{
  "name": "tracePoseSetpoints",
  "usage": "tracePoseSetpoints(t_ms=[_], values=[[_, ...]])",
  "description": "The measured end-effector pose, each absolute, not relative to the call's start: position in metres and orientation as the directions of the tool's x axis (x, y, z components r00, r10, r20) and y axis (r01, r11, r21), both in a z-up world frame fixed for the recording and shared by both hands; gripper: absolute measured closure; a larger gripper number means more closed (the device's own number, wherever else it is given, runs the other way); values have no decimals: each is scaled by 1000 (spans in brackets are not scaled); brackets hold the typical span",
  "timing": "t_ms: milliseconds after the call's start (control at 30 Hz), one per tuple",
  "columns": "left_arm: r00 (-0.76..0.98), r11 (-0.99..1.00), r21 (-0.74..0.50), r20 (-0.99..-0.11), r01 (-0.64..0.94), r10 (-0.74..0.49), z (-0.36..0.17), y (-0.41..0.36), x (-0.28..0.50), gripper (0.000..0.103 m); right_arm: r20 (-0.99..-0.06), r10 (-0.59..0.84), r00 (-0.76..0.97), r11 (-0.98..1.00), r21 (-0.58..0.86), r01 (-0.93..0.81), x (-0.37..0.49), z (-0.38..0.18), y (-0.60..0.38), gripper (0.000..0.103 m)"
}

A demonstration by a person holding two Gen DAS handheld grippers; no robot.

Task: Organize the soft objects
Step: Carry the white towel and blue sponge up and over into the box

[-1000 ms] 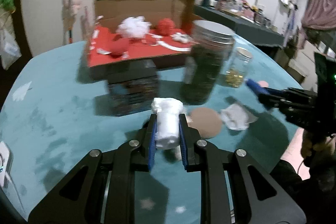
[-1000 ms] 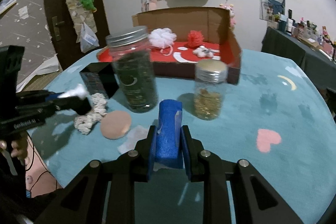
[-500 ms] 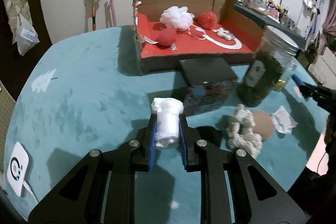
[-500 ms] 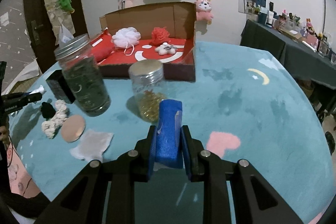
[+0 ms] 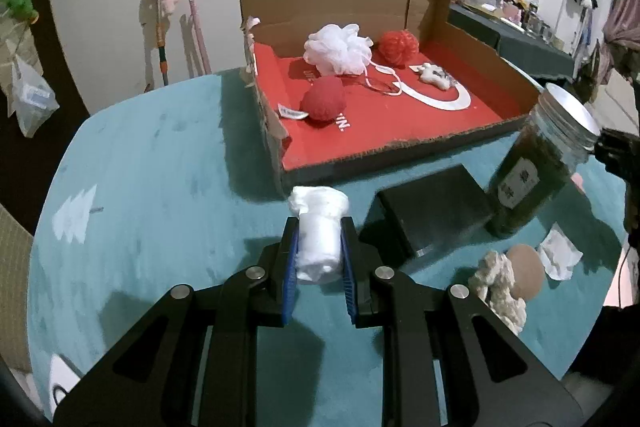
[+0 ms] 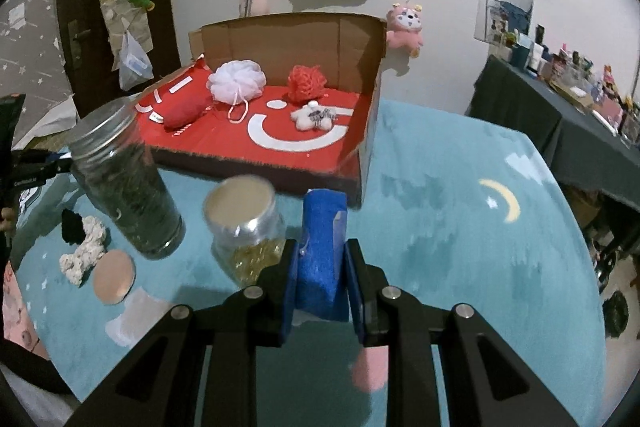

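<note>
My left gripper (image 5: 319, 227) is shut on a white rolled cloth (image 5: 319, 235), held above the teal table just before the front left corner of the cardboard box (image 5: 360, 155). My right gripper (image 6: 322, 247) is shut on a blue sponge (image 6: 322, 247), held near the box's front right corner (image 6: 366, 163). The red-lined box holds a white mesh puff (image 5: 338, 49), a red mesh puff (image 5: 398, 45), a red ball (image 5: 323, 99) and a small white plush (image 5: 434, 77).
On the table stand a tall dark-filled jar (image 5: 532, 171), a small jar with yellow contents (image 6: 244, 227) and a black box (image 5: 434, 213). A white rope toy (image 5: 498, 287), a tan round pad (image 5: 526, 275) and a white cloth square (image 5: 560, 253) lie nearby.
Both grippers have moved closer to the box with their loads still held. The left view swung left, so the box now lies straight ahead.
</note>
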State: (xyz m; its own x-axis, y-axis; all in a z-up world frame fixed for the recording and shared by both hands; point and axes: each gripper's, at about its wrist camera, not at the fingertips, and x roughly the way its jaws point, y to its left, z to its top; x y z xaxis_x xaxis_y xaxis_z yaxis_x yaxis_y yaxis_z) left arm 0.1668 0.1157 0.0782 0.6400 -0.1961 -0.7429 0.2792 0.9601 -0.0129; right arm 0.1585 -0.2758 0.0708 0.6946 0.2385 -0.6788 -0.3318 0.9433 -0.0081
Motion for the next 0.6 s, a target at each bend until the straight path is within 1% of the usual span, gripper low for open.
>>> tracePoseSetpoints(t_ms=[100,200,333,600], values=[[631,952,-13,-746,306,-213,82,114,176,85,-681,268,682,932,3,-363,170,75,-275,78],[610,937,-45,-748,347,-262,85,113,183,85,-685,294,666,918,9,-396,180,78,-273,78],[603,924,-37,-748,381,-279,92,106,192,85,-693,337,638,902,42,-431,192,82,-271,78],[576,900,-40,-755,435,-312,100,86,220,85,-702,380,602,873,59,-483,217,91,-262,78]])
